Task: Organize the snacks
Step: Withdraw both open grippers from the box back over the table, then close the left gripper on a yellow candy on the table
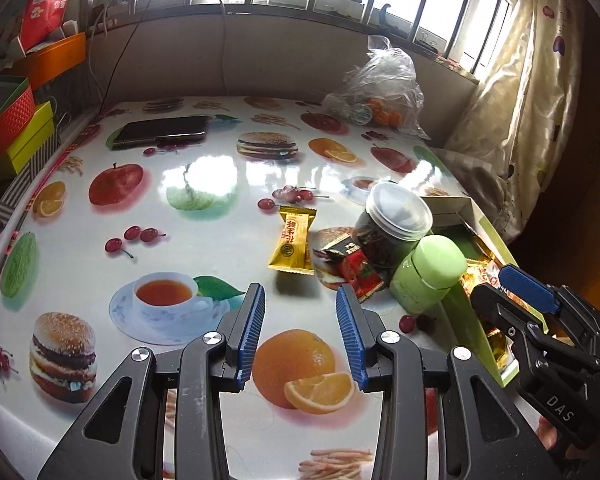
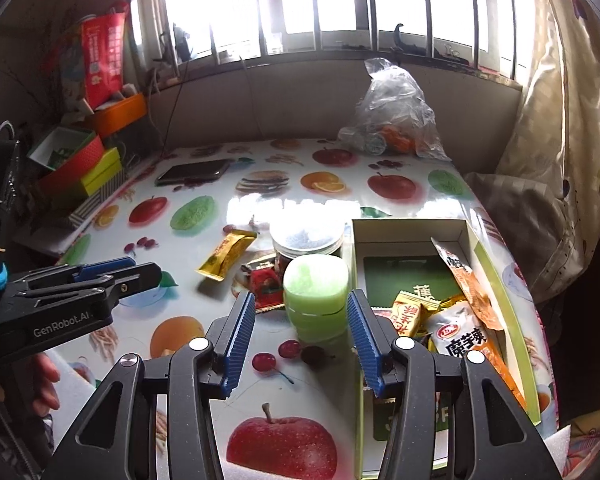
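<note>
A gold candy packet [image 1: 294,240] [image 2: 226,254] and a red packet [image 1: 354,268] [image 2: 266,280] lie on the fruit-print table [image 1: 220,184]. Beside them stand a clear-lidded jar of dark snacks [image 1: 392,224] [image 2: 306,240] and a green jar [image 1: 428,276] [image 2: 316,296]. An open box [image 2: 410,226] at the right holds several packets [image 2: 466,340]. My left gripper [image 1: 300,296] [image 2: 148,268] hovers open and empty, short of the gold packet. My right gripper [image 2: 300,304] [image 1: 492,282] is open, with the green jar just beyond its fingertips and untouched.
A phone [image 1: 164,130] lies at the far left of the table. A plastic bag of oranges [image 1: 380,92] sits at the back right. Stacked coloured boxes [image 1: 8,128] crowd the left edge. A curtain [image 2: 552,160] hangs to the right.
</note>
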Demonstrator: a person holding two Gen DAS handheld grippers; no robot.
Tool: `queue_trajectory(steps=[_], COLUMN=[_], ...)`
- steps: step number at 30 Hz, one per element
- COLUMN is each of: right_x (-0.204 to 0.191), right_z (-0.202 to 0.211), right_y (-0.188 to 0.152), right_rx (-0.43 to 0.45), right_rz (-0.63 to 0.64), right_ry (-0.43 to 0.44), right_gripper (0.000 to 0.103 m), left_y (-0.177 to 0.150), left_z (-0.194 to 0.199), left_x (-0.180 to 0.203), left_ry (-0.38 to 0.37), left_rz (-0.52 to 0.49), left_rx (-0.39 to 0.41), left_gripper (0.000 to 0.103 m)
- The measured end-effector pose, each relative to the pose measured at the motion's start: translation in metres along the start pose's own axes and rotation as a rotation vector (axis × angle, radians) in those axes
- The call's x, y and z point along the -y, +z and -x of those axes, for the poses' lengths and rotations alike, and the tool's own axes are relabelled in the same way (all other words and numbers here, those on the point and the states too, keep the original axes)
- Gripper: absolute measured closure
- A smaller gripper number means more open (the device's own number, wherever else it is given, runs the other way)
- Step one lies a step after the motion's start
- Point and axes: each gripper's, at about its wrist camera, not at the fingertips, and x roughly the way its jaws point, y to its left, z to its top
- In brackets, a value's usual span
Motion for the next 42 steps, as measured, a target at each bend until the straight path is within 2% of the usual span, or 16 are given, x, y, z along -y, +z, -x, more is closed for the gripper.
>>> queue_trajectory(steps=[3,9,24,38,42], right_x=[-0.011,-0.025,-0.023,-0.03,-0.033], right_z=[-0.007,-0.02,-0.039,-0.041,-0.038], right_y=[0.001,-0.002,0.0,0.009,0.011], right_rx=[-0.012,-0.04,-0.075,-0.058,-0.036], right_rz=[0.018,0.036,0.047,0.066,0.067], right_ry=[0.014,0.029,-0.022,-0.049,-0.064], right_gripper=[0.056,0.056,0.056,0.056,0.056], left_y=[0.003,0.015,0.038,0.039,0.04], left_z=[-0.01,-0.034,-0.094,-0.107,-0.106], left_x=[-0.008,-0.01,-0.008,-0.022,-0.026], left_ry=[0.008,-0.031,-0.07,-0.064,-0.048], left_rz=[-0.002,-0.029,-0.064,-0.033,-0.025], left_rx=[-0.016,-0.052,-0.13,-0.135,-0.127], left_gripper=[0.064,0.064,0.064,0.065,0.073])
